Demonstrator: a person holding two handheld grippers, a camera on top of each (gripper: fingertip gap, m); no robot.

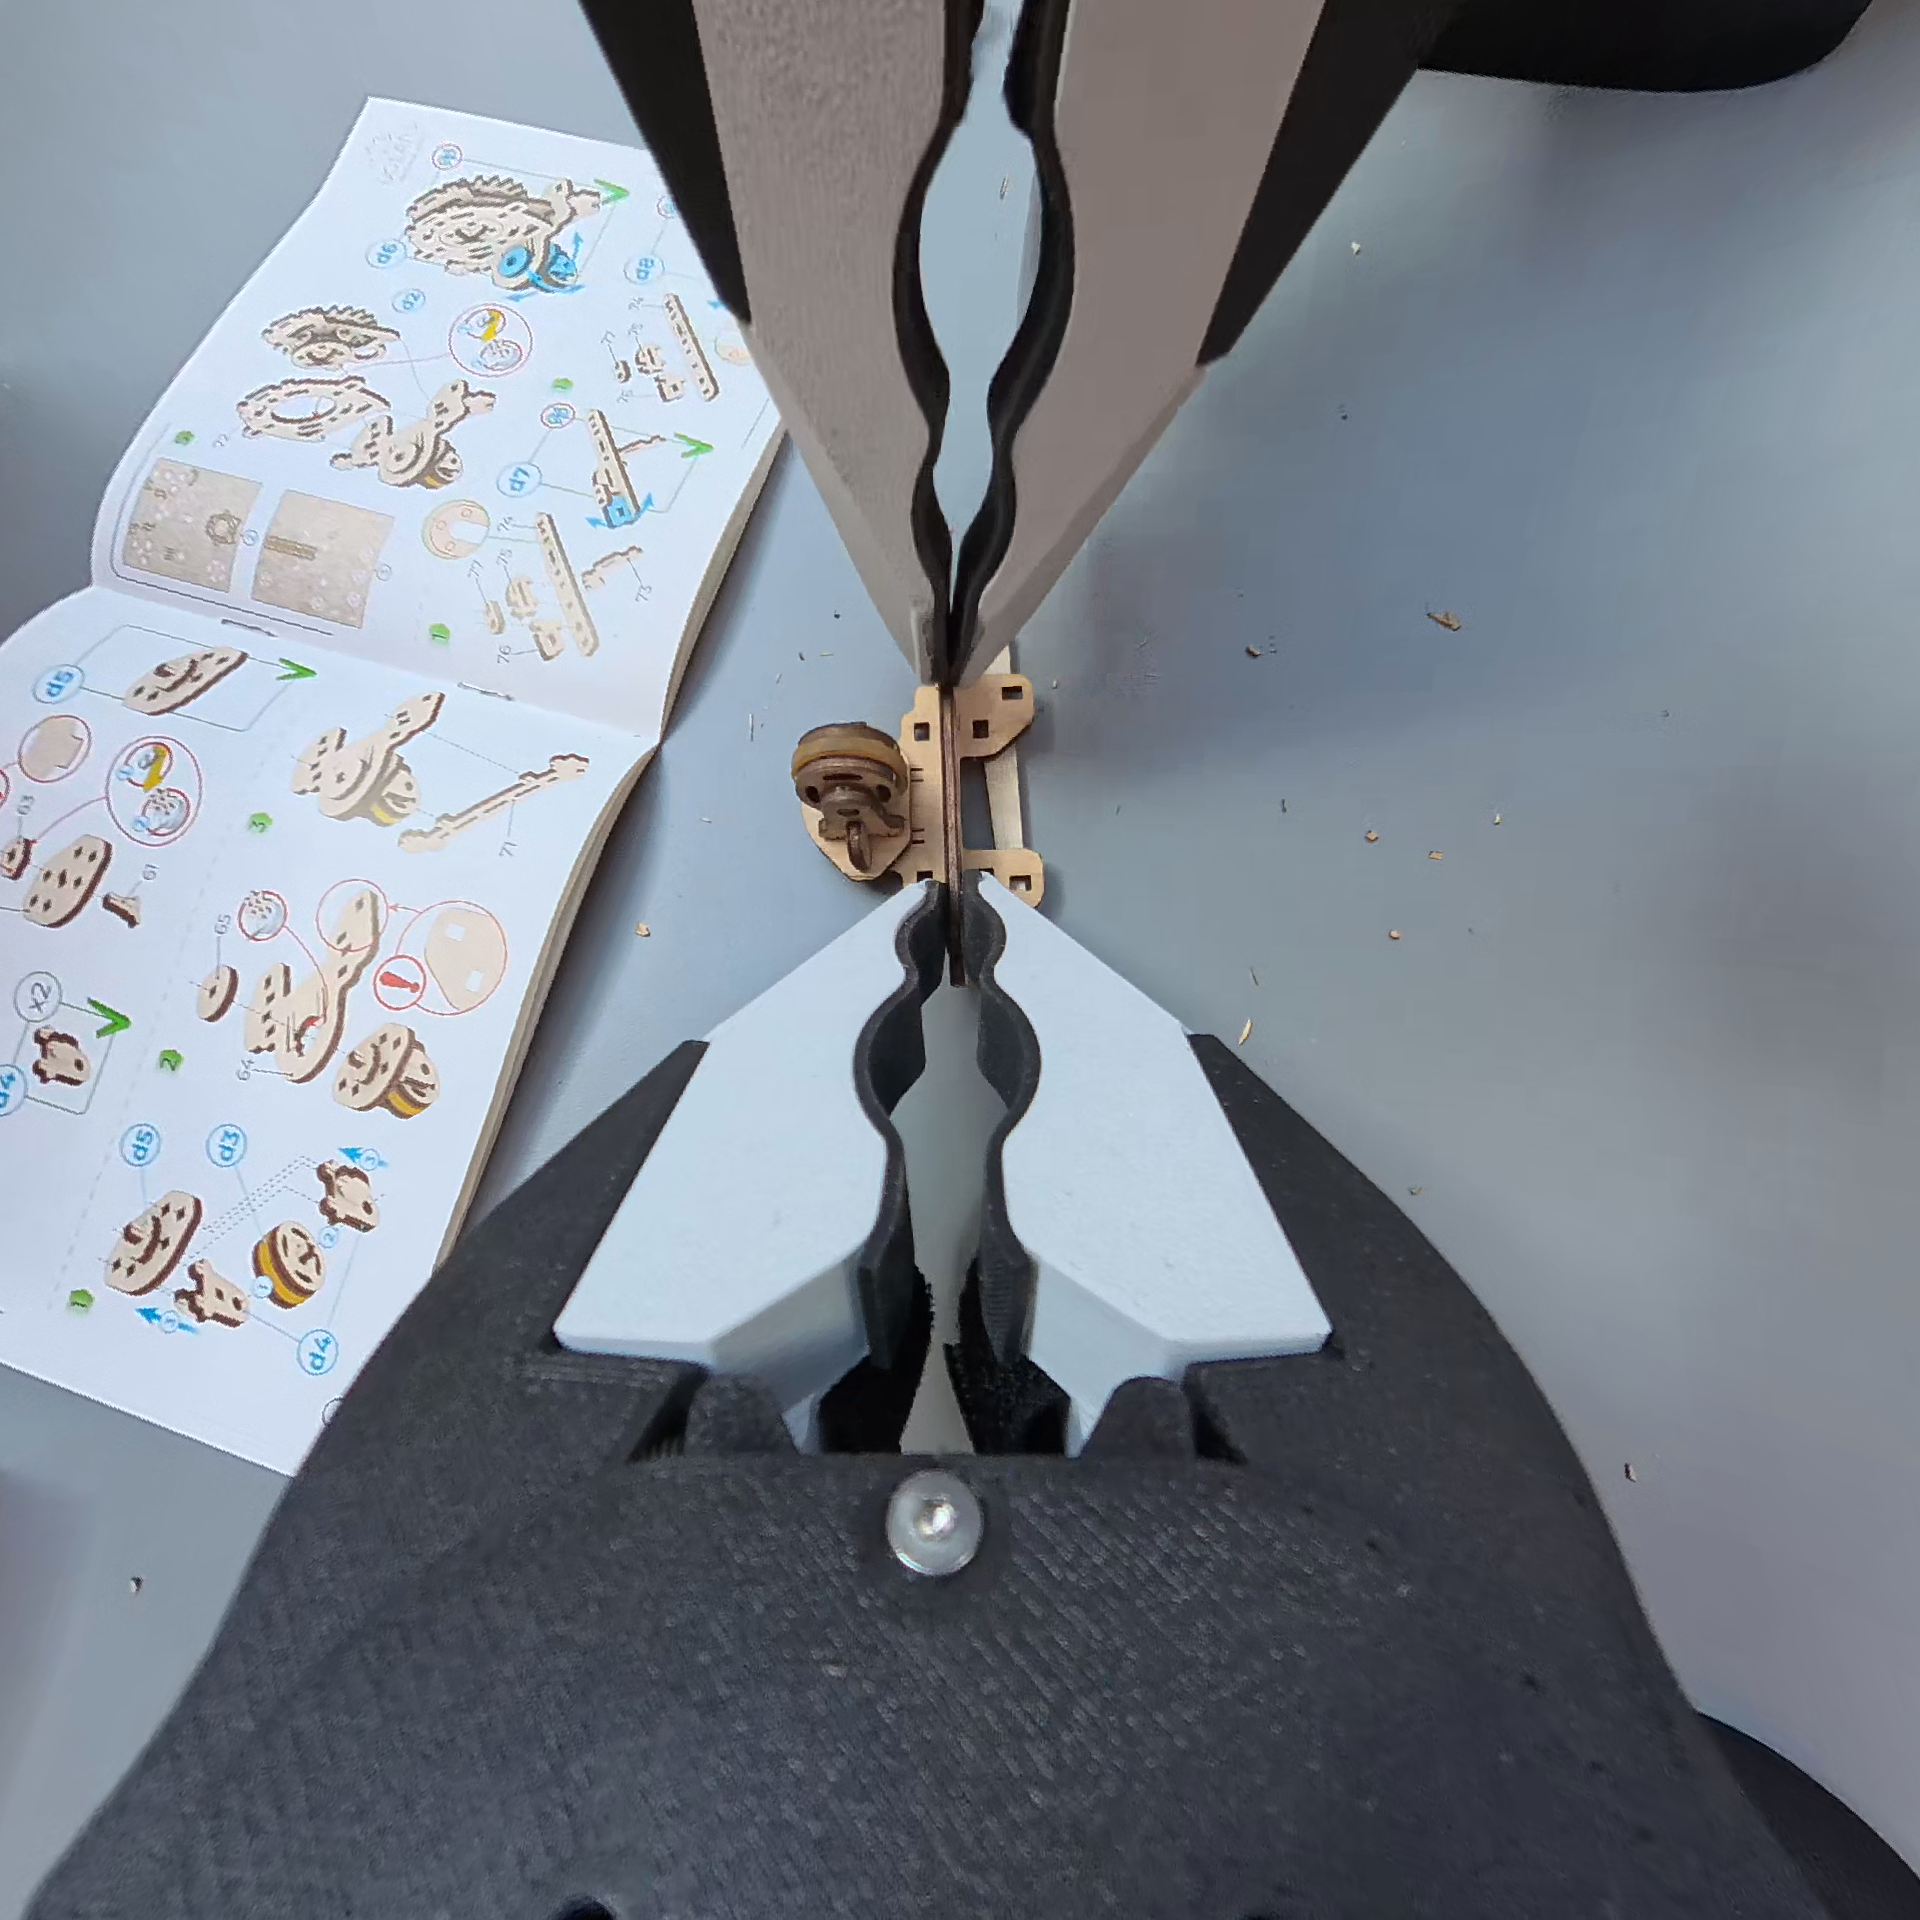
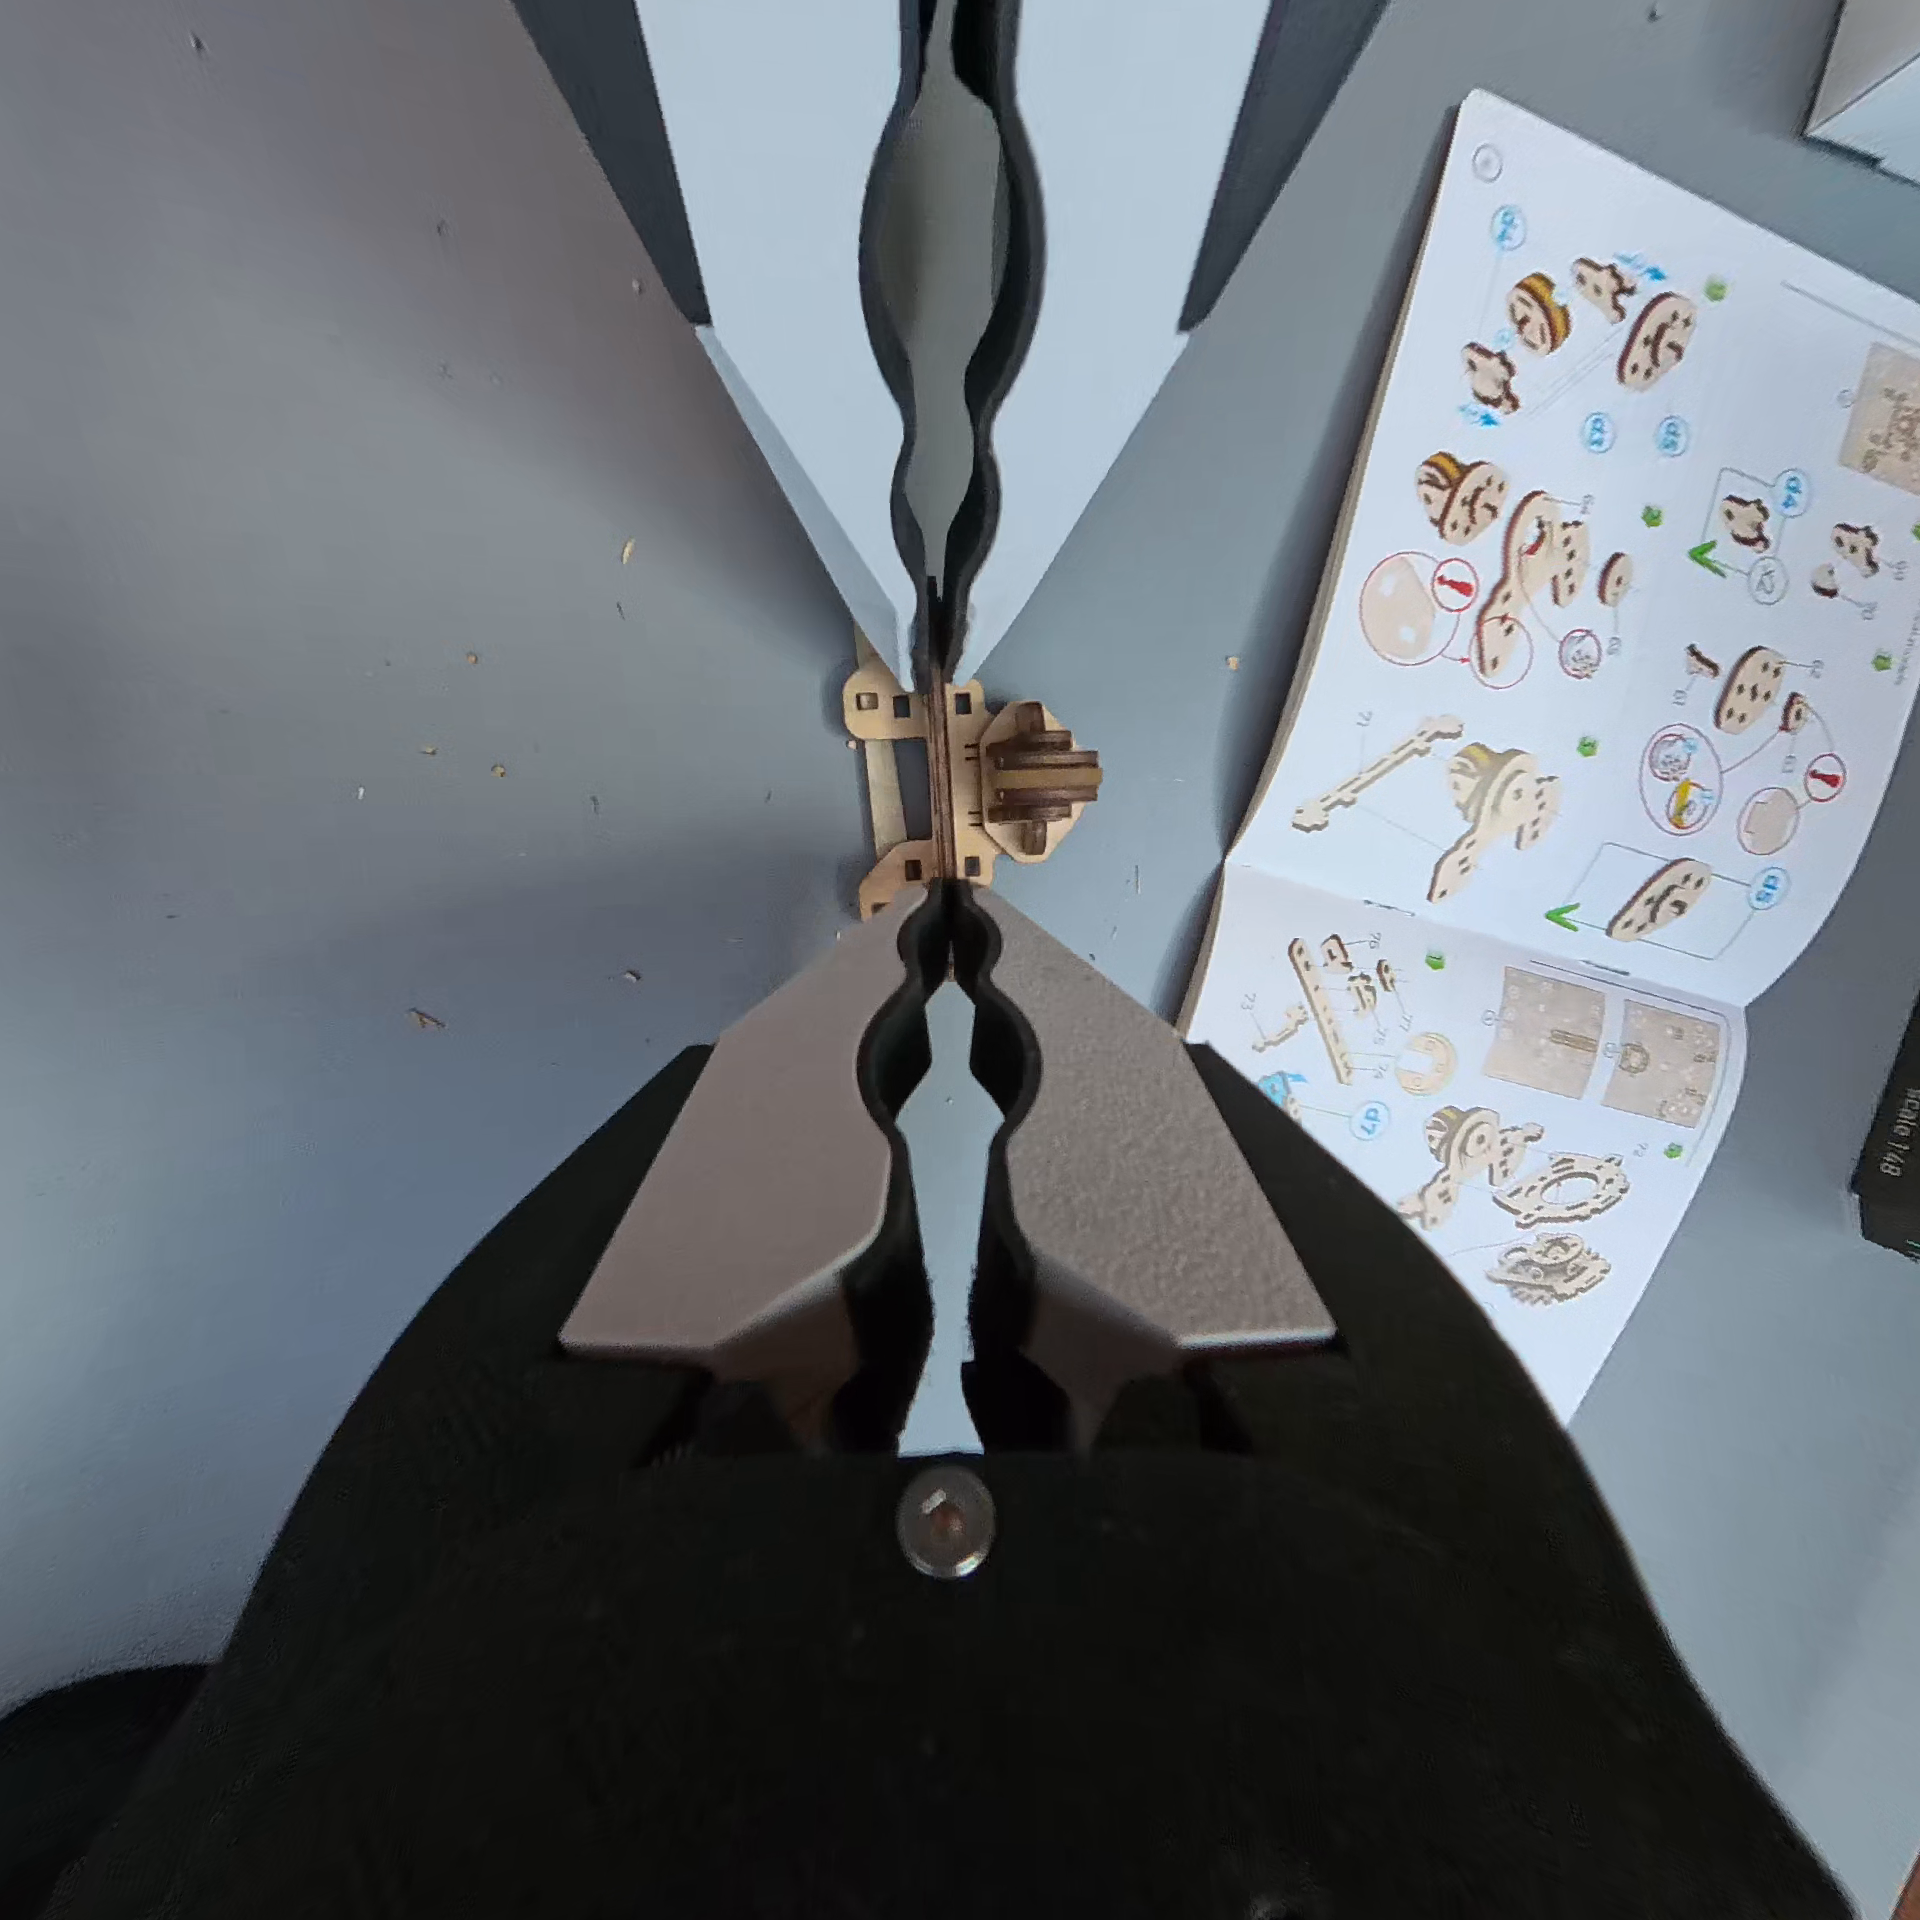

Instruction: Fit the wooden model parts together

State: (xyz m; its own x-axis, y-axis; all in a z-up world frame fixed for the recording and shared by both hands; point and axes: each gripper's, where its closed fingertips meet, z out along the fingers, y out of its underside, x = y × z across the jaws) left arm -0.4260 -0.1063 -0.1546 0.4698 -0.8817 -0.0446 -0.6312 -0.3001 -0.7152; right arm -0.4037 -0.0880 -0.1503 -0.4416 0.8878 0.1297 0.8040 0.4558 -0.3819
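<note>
A small wooden model assembly (image 1: 935, 790) is held above the grey table between both grippers. It is a thin upright plate seen edge-on, crossed by a flat slotted piece, with a round layered wheel part (image 1: 847, 779) on its side. My left gripper (image 1: 951, 914) is shut on the plate's near edge. My right gripper (image 1: 945, 655) comes in from the far side and is shut on the opposite edge. In the right wrist view the assembly (image 2: 956, 790) sits between my right gripper (image 2: 940, 914) and the left gripper (image 2: 940, 644), with the wheel part (image 2: 1039, 779) to the right.
An open instruction booklet (image 1: 312, 727) lies on the grey table (image 1: 1455, 831), left of the grippers; it also shows in the right wrist view (image 2: 1610, 727). Wood crumbs are scattered on the table. A dark box (image 2: 1891, 1143) lies at the right edge. My two grippers' fingertips are within a few centimetres of each other.
</note>
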